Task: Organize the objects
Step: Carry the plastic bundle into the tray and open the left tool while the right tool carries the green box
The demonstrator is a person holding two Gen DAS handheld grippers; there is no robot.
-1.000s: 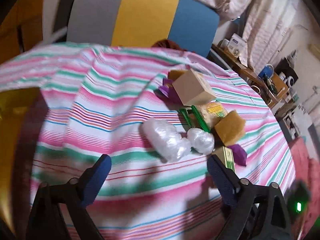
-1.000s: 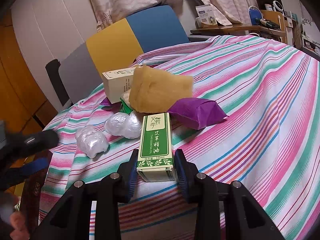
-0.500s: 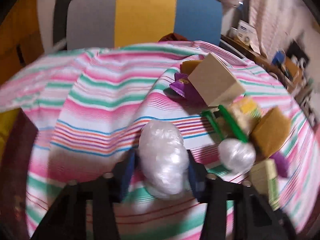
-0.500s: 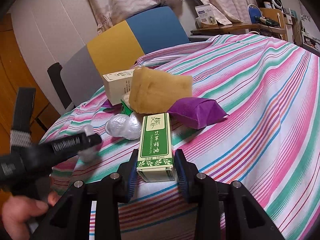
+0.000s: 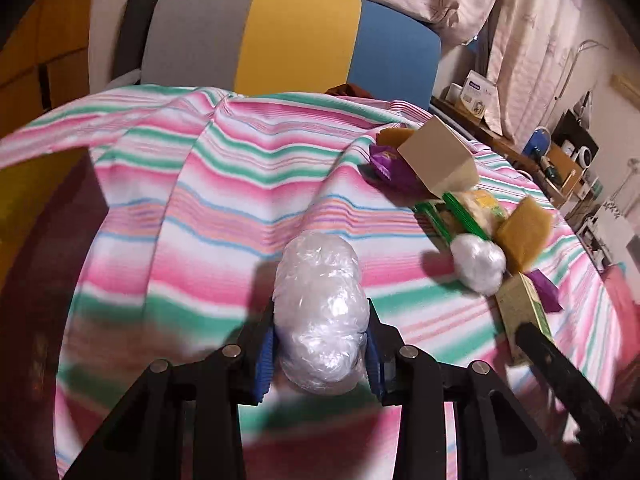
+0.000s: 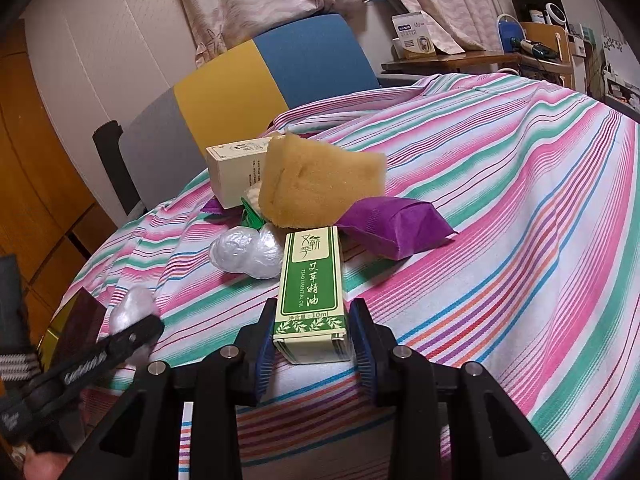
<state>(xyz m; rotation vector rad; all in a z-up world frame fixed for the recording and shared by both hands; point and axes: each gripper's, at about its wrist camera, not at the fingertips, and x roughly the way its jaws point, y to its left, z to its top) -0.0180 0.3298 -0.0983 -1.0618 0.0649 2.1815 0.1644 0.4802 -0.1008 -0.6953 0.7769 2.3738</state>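
Since a second ago my left gripper (image 5: 320, 344) has dropped from wide open, short of the pile, onto the wrap bundle (image 5: 320, 312); its jaws are closing and the pads already press both sides of it. That bundle sits apart from the sponge (image 6: 320, 184), toward the near-left cloth edge. My right gripper (image 6: 314, 344) hasn't budged, clamped on the oil box (image 6: 312, 292), which lies just in front of the sponge. I judge both items secured, so each can now be carried to its spot.
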